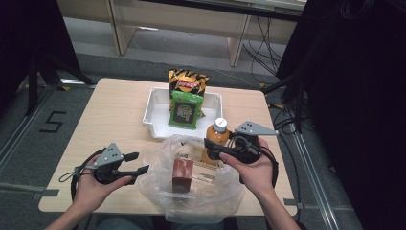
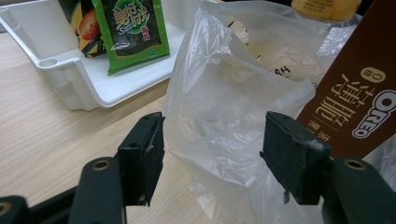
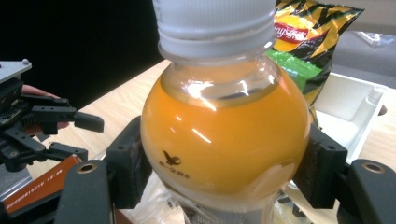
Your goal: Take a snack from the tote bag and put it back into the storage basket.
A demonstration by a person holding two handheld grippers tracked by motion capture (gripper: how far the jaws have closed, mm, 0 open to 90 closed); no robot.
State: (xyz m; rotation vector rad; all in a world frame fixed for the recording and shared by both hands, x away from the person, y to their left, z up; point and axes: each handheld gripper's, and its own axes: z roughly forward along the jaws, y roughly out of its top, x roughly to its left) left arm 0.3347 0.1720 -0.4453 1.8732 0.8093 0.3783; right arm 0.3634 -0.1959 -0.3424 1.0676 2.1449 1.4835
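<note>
Orange juice bottle (image 3: 224, 135), white-capped and upright, sits between the fingers of the right gripper (image 1: 221, 146), whose pads press on both sides of its round body. In the high view the bottle (image 1: 217, 136) is at the far right edge of a clear plastic bag (image 1: 191, 182) that lies open on the near part of the wooden worktop (image 1: 110, 115), just in front of a white tray (image 1: 155, 108).

The left gripper (image 1: 139, 163) is held level at the bag's left edge, its fingers parted and pointing toward the bag. In the left gripper view a fold of the bag's film (image 2: 219, 121) stands between the two pads; it lies against the left pad, while a narrow gap shows before the right pad, so the fingers are not clamped on it.

A brown Oreo box (image 1: 182, 175) stands inside the bag, close to the left gripper's right finger (image 2: 292, 154).

In the tray, a green seaweed snack packet (image 1: 185, 109) leans against a black-and-yellow Lay's crisp bag (image 1: 186, 81) behind it. The same crisp bag (image 3: 308, 32) shows behind the bottle in the right gripper view, with the left gripper (image 3: 84, 135) off to the side.
</note>
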